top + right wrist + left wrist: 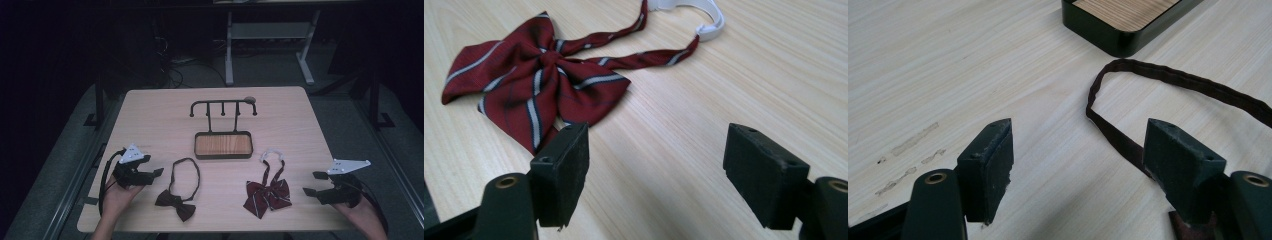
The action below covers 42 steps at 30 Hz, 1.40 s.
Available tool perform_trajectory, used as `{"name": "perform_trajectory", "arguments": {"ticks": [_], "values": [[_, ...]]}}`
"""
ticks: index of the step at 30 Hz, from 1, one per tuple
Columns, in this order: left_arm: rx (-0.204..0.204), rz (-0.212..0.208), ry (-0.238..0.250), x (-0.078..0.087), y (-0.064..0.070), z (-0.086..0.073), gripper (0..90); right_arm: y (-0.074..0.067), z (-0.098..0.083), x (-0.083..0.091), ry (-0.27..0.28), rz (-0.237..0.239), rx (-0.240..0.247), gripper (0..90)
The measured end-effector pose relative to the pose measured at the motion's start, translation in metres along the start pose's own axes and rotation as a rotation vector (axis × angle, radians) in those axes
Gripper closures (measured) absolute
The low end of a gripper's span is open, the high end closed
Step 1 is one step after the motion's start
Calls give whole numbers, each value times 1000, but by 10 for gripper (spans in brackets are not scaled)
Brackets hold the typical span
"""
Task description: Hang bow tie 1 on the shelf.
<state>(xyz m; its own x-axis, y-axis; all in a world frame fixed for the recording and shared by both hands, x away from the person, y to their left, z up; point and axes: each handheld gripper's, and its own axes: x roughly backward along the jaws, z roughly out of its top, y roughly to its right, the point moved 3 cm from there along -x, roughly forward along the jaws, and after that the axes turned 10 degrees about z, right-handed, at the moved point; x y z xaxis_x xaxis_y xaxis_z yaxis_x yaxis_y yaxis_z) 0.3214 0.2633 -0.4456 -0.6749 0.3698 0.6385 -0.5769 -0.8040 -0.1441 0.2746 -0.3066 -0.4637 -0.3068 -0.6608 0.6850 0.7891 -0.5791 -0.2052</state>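
left claw (pixel 157 172) open, dark bow tie (pixel 176 204) near

- Left gripper (pixel 156 172) is resting low in the person's left hand (pixel 119 192), jaws gaping wide.
- Right gripper (pixel 312 183) is hovering, jaws spread, nothing between.

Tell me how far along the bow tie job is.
Nothing looks done: the dark bow tie and striped bow tie lie flat on the table, the rack bare. Left gripper and right gripper are open, holding nothing. All handling remains.
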Motion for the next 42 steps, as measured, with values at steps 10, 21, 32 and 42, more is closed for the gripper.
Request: {"name": "perform_trajectory", "arguments": {"ticks": [10,21,32,42], "values": [[-5,9,10,3,0,0,282,-7,6,-3,-17,2,13,266],[-12,8,11,3,2,1,279,-13,23,0,-37,16,22,313],[8,10,15,3,1,0,274,-15,47,-8,-102,30,68,339],[-2,10,17,4,0,0,274,-15,66,-21,-160,44,77,370]]}}
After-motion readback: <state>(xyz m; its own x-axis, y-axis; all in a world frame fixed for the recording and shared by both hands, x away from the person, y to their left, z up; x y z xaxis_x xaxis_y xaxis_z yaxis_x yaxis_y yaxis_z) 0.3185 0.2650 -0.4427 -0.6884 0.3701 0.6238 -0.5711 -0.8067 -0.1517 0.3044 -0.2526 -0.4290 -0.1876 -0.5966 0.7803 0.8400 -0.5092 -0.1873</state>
